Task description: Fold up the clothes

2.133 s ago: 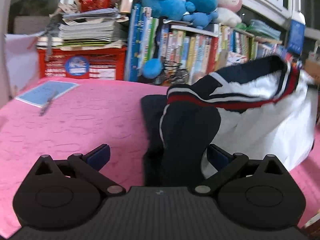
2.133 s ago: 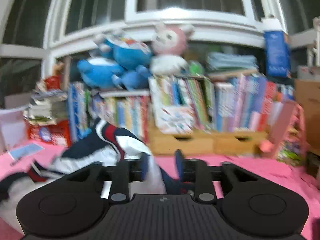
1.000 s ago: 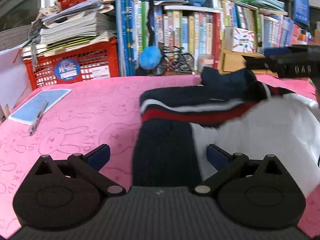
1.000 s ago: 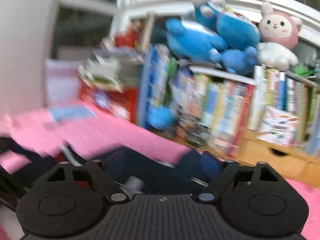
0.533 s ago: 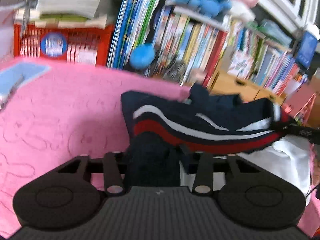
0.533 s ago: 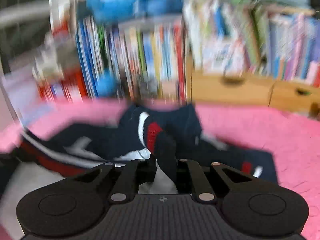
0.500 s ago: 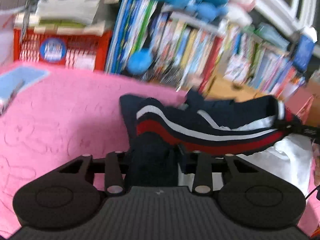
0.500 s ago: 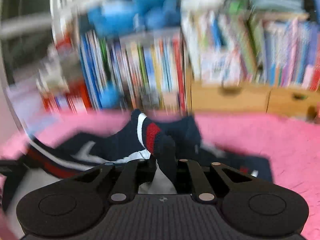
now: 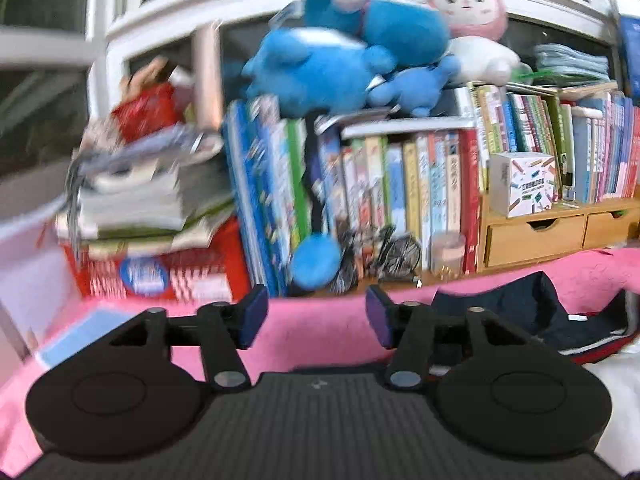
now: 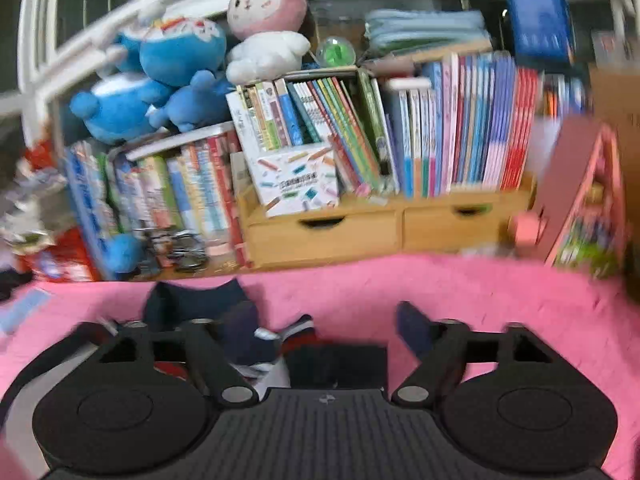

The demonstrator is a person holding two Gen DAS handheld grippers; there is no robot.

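A navy, white and red striped garment (image 9: 532, 316) lies on the pink table cover (image 9: 320, 332), at the lower right of the left wrist view. My left gripper (image 9: 316, 318) hovers left of it, jaws opening, with only pink cloth showing between the blue pads. In the right wrist view the same garment (image 10: 256, 340) lies bunched low and left of centre. My right gripper (image 10: 328, 332) hangs over it with jaws opening wide; the striped cuff sits loose between the fingers, untouched by the pads.
Along the table's far side stand rows of books (image 10: 440, 140), a wooden drawer unit (image 10: 360, 232), a red crate (image 9: 168, 276) under stacked papers, and plush toys (image 9: 340, 56) on top. A blue notebook (image 9: 76, 340) lies at the left.
Both grippers have let go of the garment and opened. The left one rose and swung left, off the cloth. The right one rolled level and shifted right; the cuff dropped.
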